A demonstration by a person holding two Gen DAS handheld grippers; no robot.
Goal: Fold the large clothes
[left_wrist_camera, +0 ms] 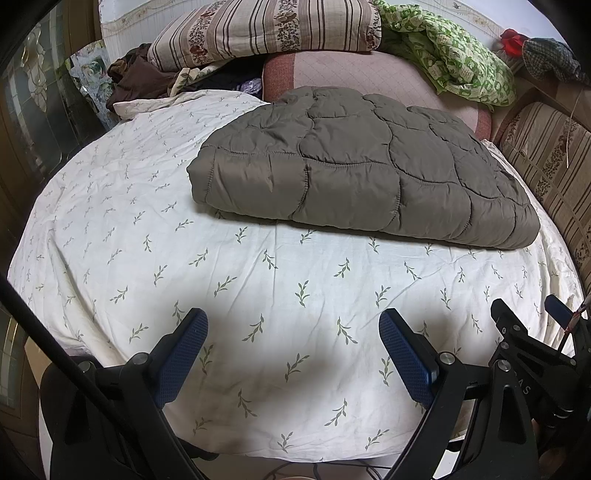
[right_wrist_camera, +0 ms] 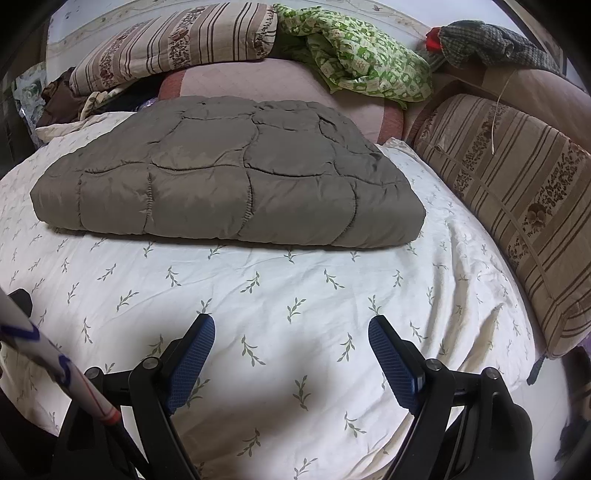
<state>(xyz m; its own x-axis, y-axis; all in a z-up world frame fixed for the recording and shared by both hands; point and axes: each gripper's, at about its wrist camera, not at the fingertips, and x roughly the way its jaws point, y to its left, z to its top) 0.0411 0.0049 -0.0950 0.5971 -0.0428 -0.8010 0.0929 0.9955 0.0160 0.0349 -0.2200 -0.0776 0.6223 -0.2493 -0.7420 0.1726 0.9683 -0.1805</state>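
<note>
A grey-brown quilted garment (left_wrist_camera: 365, 166) lies folded into a flat thick rectangle on the white leaf-print sheet (left_wrist_camera: 184, 280); the right wrist view shows the same garment (right_wrist_camera: 229, 184) square-on. My left gripper (left_wrist_camera: 293, 325) hovers over bare sheet near the bed's front edge, well short of the garment, its blue pads wide apart with nothing between them. My right gripper (right_wrist_camera: 291, 328) stands likewise open over the sheet (right_wrist_camera: 295, 295), empty, just to the right of the left one, whose frame (left_wrist_camera: 532, 350) shows at the left view's right edge.
Striped floral cushions (right_wrist_camera: 517, 206) line the right side and the head (left_wrist_camera: 266, 29) of the bed. A green patterned cloth (right_wrist_camera: 362, 59) and a pink quilted mat (left_wrist_camera: 369, 74) lie behind the garment. Dark clothes (left_wrist_camera: 136, 74) pile at back left, beside a glass-fronted cabinet (left_wrist_camera: 33, 96).
</note>
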